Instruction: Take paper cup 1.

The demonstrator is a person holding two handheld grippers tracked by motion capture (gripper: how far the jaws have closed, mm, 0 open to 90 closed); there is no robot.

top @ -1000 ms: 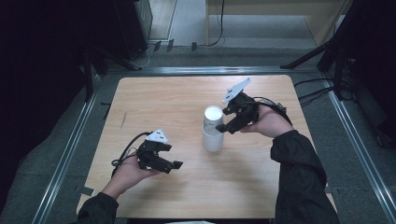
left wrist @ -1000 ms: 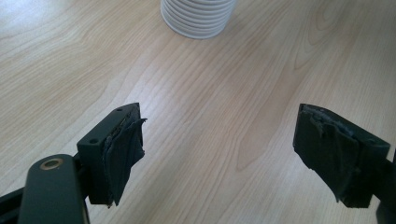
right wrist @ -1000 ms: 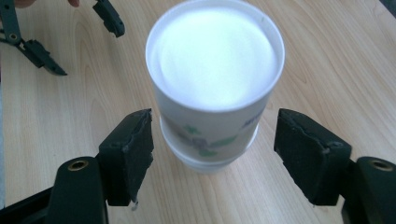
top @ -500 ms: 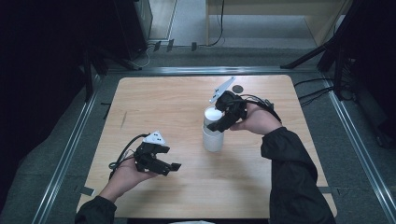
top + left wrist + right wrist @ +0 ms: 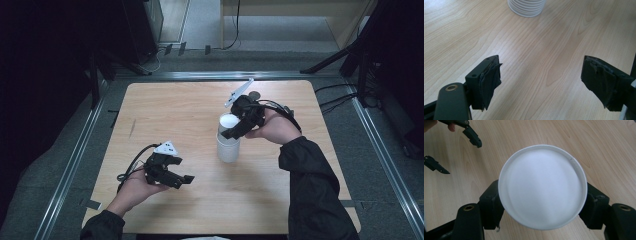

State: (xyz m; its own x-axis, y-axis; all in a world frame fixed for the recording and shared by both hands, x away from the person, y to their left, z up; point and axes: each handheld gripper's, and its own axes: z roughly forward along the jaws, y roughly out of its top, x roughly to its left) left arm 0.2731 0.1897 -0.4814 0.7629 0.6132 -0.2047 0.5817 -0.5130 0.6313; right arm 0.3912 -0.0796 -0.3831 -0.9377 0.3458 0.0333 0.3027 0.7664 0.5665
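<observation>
so the biggest thing here is the light wooden table, which takes up most of the middle of the high view with dark floor and metal rails round it. a bit right of centre stands a stack of white ribbed paper cups, nested upside down, flat bottoms up, so nothing sits in them and you can't see any inside. the top cup of the stack takes up the centre of the right gripper view as a big white disc with a raised rim. the right gripper comes in from the right of the high view and sits at the top of the stack. its jaws have just been closing, and in its own view both black pads look pressed against the sides of that top cup, so i'd say it's pinching it to peel one off the pile. gripping near the closed end probably makes sense since that's the stiffest part. the left gripper hangs out in the lower left of the high view, well apart from the stack, jaws spread with nothing but bare table between them. my guess is it's waiting to steady the rest of the stack.
</observation>
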